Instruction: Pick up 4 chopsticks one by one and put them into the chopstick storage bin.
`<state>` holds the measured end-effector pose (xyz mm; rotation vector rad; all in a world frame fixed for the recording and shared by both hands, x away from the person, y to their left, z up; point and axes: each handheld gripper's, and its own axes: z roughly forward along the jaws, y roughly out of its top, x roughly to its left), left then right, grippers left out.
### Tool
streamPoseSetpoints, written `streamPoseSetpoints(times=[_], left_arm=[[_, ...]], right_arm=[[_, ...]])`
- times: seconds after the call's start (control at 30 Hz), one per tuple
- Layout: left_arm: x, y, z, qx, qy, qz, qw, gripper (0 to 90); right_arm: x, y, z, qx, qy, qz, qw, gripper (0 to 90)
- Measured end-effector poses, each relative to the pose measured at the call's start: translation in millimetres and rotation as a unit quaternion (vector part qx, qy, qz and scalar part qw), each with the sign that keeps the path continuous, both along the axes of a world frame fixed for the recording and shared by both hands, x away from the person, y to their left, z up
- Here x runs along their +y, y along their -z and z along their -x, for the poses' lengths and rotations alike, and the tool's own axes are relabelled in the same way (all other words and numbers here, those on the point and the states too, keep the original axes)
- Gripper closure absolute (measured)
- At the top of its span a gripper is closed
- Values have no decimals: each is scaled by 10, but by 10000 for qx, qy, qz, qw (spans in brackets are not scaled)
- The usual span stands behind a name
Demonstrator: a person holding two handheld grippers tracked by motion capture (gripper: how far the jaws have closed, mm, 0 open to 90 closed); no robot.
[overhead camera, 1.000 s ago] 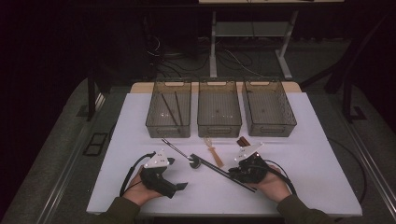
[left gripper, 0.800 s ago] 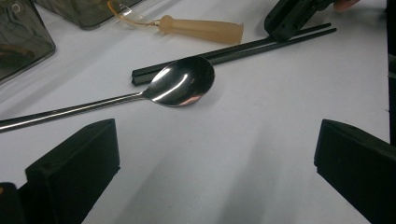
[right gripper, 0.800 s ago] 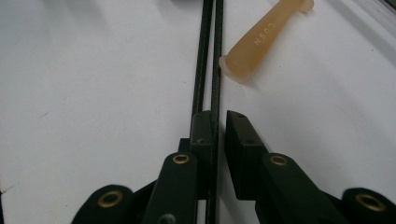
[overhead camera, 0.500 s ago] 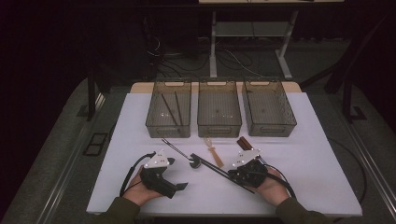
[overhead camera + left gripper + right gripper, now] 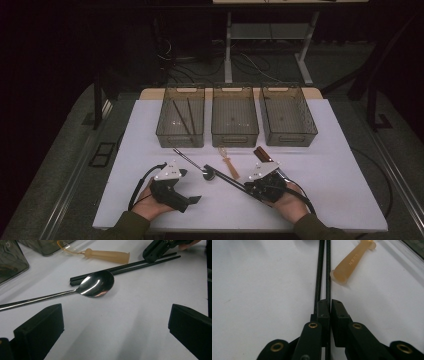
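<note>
Your right gripper (image 5: 329,305) has its jaws pinched together on one of the black chopsticks (image 5: 323,272); in the right gripper view one stick runs into the narrow slit between the pads while its twin lies just to the left of them, still on the table (image 5: 345,165). Those jaws have just been closing, with that stick between them. Your left gripper (image 5: 115,322) stands wide open, nothing between its jaws.

Take the metal spoon (image 5: 96,286) as your landmark. The chopsticks lie side by side just behind its bowl in the left gripper view, one end touching or almost touching the bowl's far edge, the rest slanting away to your right gripper (image 5: 160,247). The amber-handled utensil (image 5: 105,255) lies beyond the chopsticks, farther from the spoon. Your left gripper sits on the near side of the spoon, its jaws flanking bare table. From the high view, the three mesh baskets (image 5: 235,135) stand in a row well behind the spoon (image 5: 209,174), and the leftmost holds two more dark sticks (image 5: 184,117).

Against a second ago, your right hand (image 5: 285,200) has shifted only slightly, your left hand (image 5: 155,205) has kept its place, and the spoon and chopsticks lie where they did.
</note>
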<state>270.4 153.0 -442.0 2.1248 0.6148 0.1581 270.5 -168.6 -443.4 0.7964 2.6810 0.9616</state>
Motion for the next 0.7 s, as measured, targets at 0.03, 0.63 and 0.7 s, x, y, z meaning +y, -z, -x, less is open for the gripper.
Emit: streamPoseSetpoints(times=[0.03, 0.63, 0.7], left_arm=[[1, 0, -1, 0, 3, -2, 10000, 0], [1, -2, 4, 7, -15, 45, 10000, 0], [0, -3, 5, 3, -11, 39, 10000, 0]], right_arm=[[1, 2, 3, -17, -4, -2, 10000, 854], [-43, -52, -7, -61, -56, -141, 9999, 856], [-61, -72, -8, -61, -61, -199, 9998, 856]])
